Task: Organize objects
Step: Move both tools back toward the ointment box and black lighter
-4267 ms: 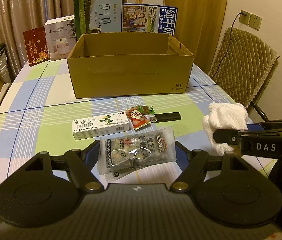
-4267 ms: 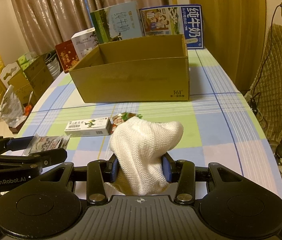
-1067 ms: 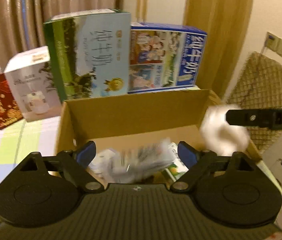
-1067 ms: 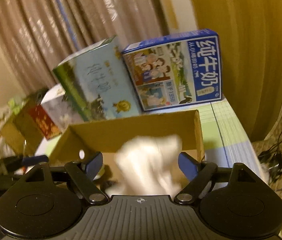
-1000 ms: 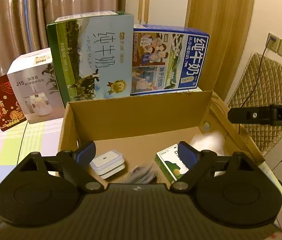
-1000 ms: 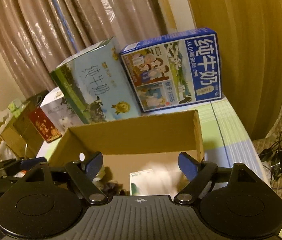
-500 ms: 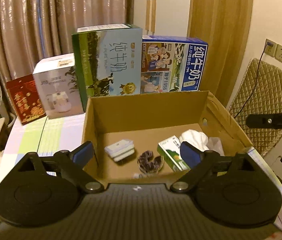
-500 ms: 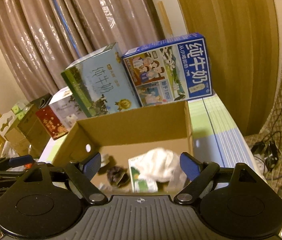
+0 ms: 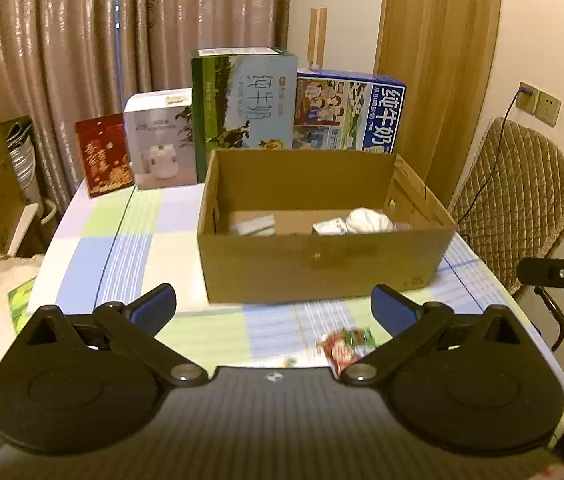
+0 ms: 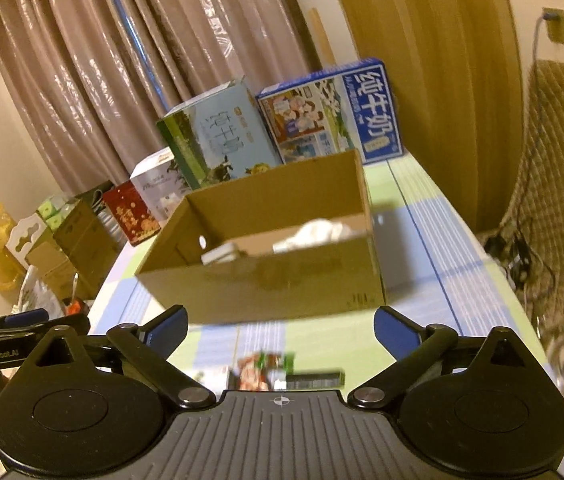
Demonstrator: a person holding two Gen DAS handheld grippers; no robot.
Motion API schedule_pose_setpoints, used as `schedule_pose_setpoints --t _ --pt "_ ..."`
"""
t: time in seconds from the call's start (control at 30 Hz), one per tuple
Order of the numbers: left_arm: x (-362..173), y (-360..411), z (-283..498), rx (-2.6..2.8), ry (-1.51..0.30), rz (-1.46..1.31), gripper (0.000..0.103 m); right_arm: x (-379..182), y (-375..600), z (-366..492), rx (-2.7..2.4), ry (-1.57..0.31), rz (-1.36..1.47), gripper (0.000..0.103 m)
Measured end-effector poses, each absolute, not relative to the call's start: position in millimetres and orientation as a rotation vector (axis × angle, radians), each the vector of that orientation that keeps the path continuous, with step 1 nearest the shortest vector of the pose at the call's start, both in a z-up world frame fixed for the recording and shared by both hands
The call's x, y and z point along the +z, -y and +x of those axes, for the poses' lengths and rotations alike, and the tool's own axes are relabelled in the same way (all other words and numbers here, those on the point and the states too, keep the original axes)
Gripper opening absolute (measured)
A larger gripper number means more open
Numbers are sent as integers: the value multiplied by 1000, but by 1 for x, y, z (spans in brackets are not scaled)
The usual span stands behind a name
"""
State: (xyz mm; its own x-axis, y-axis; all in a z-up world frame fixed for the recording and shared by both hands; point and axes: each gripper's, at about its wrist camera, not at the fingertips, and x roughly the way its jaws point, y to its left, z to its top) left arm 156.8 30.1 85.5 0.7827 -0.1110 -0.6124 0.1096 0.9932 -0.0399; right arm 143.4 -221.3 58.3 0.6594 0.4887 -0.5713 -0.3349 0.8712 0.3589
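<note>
Cardboard box (image 9: pixel 321 268) open on top, access from above clear. Milk cartons (image 9: pixel 244 110) stand behind its rear wall. Surface (image 9: pixel 122 248) left of box bare; snack packet (image 9: pixel 341 346) lies before it.

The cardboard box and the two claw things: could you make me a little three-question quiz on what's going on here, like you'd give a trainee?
1. True or false: the left gripper is holding something.
2. Which lies inside the cardboard box? A) white cloth B) red snack packet C) black bar
3. Fill in: the snack packet lies on the tablecloth in ____ of the box, on the camera's side.

Key
1. False; its jaws stand wide apart and empty, as do those of the right gripper.
2. A
3. front
</note>
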Motion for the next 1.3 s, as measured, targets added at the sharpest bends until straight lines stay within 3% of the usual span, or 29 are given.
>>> schedule_pose_setpoints --t 0.53,1.3 --pt "65 -25 57 -92 -705 -10 102 45 230 62 494 -761 164 99" --pt "57 -17 51 -102 -728 10 102 29 236 51 467 -804 134 100"
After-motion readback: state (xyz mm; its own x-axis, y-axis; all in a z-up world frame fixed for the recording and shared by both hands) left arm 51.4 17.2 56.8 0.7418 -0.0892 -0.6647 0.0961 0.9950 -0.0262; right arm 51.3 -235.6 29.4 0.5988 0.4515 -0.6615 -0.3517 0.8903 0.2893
